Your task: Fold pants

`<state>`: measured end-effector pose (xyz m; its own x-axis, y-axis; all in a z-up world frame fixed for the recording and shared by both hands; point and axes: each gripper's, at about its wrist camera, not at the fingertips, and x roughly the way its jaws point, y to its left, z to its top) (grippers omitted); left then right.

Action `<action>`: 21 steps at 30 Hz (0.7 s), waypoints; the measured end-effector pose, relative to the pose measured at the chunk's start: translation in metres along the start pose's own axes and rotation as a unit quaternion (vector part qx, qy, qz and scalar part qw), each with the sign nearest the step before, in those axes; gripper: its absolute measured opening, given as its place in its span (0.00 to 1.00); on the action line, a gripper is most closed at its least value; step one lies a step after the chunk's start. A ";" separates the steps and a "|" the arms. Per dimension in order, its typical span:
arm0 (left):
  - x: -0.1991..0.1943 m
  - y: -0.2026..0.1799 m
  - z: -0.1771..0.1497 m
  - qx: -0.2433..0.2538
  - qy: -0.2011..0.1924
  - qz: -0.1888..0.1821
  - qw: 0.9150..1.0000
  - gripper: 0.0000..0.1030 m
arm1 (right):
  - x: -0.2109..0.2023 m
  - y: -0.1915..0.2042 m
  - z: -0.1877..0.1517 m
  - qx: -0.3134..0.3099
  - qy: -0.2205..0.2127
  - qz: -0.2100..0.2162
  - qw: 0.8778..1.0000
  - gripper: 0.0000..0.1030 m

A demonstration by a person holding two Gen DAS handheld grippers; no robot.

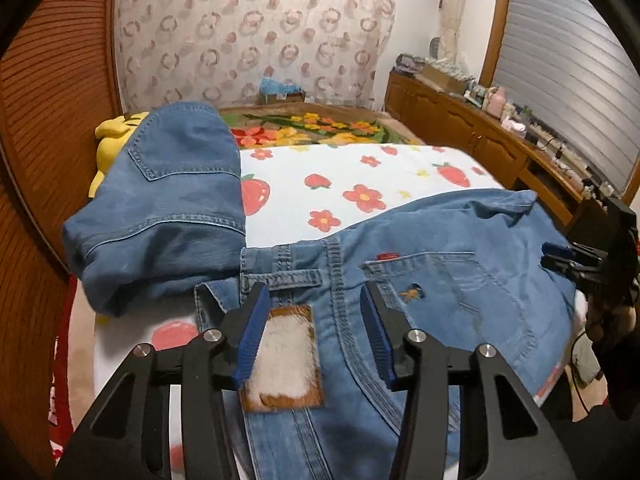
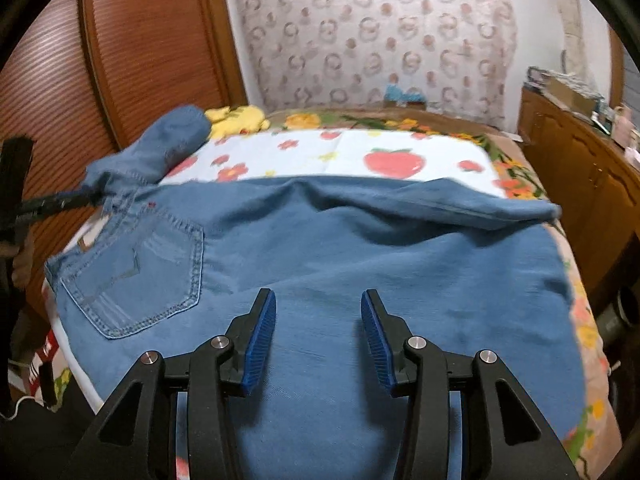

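Pants, blue denim, lie flat across the strawberry-print sheet, long axis running left to right through both frames. Left gripper hovers at lower centre over the waistband and its leather patch, jaws parted, nothing between them. Right gripper hangs over the plain leg cloth, jaws likewise apart and empty. Farther off, upper left, one end of the denim already lies doubled over. Left gripper is nearer the waist; right is nearer the legs.
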<state>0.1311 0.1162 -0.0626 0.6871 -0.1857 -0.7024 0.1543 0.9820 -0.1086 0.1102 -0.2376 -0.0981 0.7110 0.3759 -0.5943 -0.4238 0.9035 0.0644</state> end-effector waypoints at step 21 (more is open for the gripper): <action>0.055 0.023 0.003 -0.008 0.077 0.039 0.996 0.29 | 0.023 0.007 0.002 -0.013 0.008 -0.012 1.000 0.45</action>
<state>0.1748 0.1287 -0.1018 0.5796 -0.1025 -0.8084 0.0923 0.9939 -0.0598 0.1249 -0.2224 -0.1098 0.7120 0.3512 -0.6080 -0.4220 0.9061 0.0292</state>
